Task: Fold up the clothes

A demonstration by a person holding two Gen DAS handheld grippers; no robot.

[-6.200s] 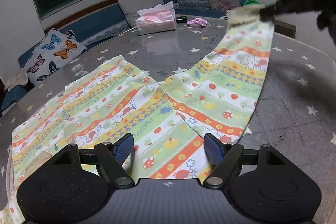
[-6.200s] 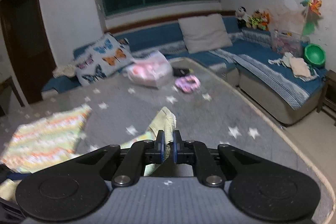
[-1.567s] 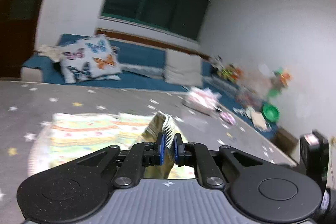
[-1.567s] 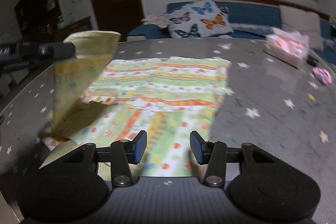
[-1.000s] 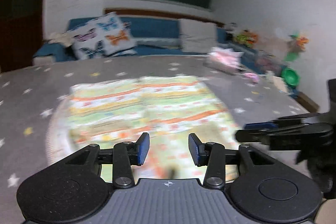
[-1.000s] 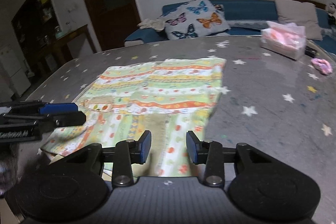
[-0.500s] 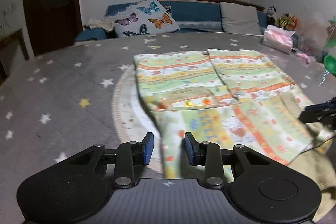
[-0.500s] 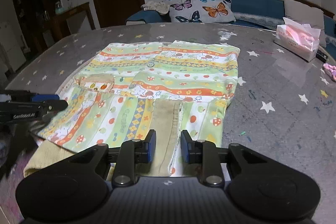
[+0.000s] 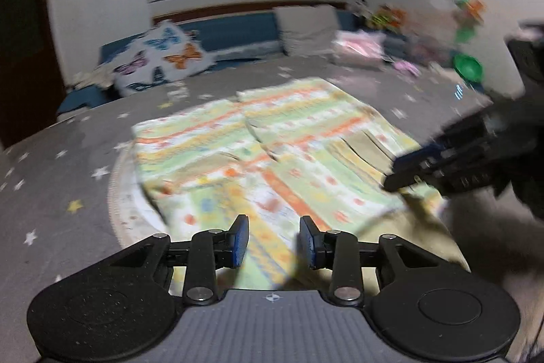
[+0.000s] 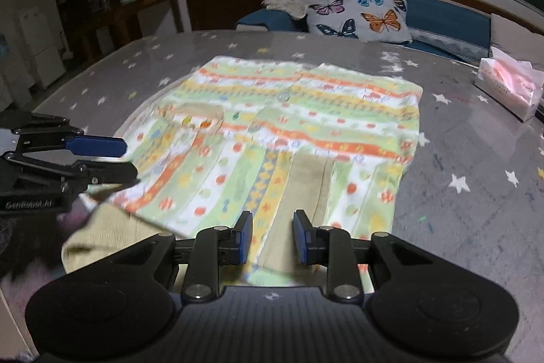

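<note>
So we've got the striped garment (image 10: 292,138) lying flat in the middle of the grey star-print table (image 10: 476,227), with both sleeves or legs turned in across the near half so the beige cuffs sit along the near edge. One cuff (image 10: 306,189) runs down right in front of our right claw (image 10: 273,237), and the other beige cuff (image 10: 102,233) bunches at the near left corner.

Our right claw hovers over the near edge of the cloth with its blue pads apart and nothing between them. Same story with our left claw (image 9: 274,242): spread, nothing in it, hanging over the near hem of the garment (image 9: 272,152). Each claw shows up in the other's camera too. From the right wrist the left claw (image 10: 119,159) pokes in low on the left, just over the cloth's corner, and from the left wrist the right claw (image 9: 404,172) comes in from the right, over the edge of the fabric. That left view is pretty blurry.

Around the table: a pink tissue pack (image 10: 510,87) sits on the far right of it, well apart from the garment. Beyond the table there's a blue sofa (image 10: 442,12) with a butterfly cushion (image 10: 360,12) and a plain pillow (image 9: 309,26), plus a green bowl (image 9: 468,67) off to the side.
</note>
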